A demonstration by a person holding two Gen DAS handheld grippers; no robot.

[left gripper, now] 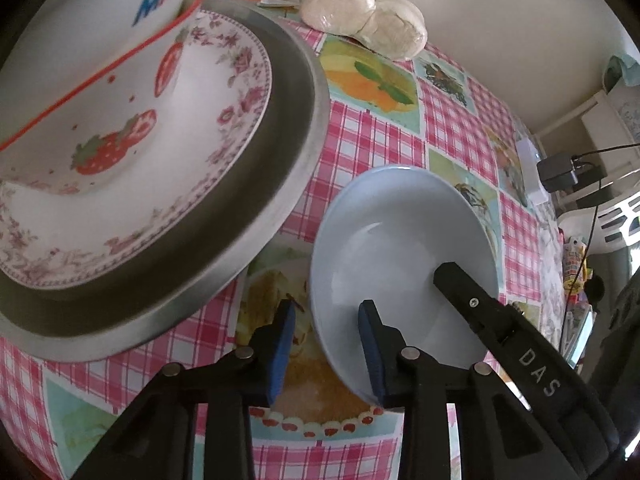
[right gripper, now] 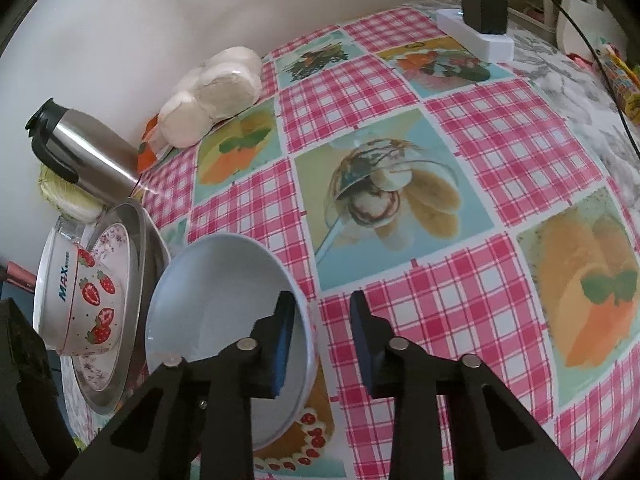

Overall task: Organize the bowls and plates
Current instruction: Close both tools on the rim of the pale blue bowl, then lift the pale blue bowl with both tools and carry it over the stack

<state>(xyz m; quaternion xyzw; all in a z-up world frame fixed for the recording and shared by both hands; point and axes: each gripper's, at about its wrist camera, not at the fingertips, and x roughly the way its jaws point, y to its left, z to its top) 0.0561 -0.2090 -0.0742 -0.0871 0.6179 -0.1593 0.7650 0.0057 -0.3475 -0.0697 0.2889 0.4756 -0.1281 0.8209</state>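
A pale blue bowl [left gripper: 400, 232] [right gripper: 216, 292] sits on the checked tablecloth. My left gripper [left gripper: 327, 344] straddles its left rim, one pad inside and one outside, with cloth showing between the outer pad and the rim. My right gripper [right gripper: 322, 340] straddles the opposite rim the same way, its pads not pressing. One of its fingers [left gripper: 460, 288] shows inside the bowl in the left wrist view. To the left, a strawberry bowl [left gripper: 100, 92] [right gripper: 80, 304] rests on a floral plate [left gripper: 224, 128] [right gripper: 116, 248], which lies in a round metal tray [left gripper: 288, 152] [right gripper: 140, 232].
A steel thermos [right gripper: 84, 148] and a cabbage [right gripper: 68, 196] stand by the wall behind the tray. Wrapped white buns [left gripper: 360, 12] [right gripper: 216, 88] lie at the back. A white power strip with a black adapter [right gripper: 476, 36] sits at the far right edge.
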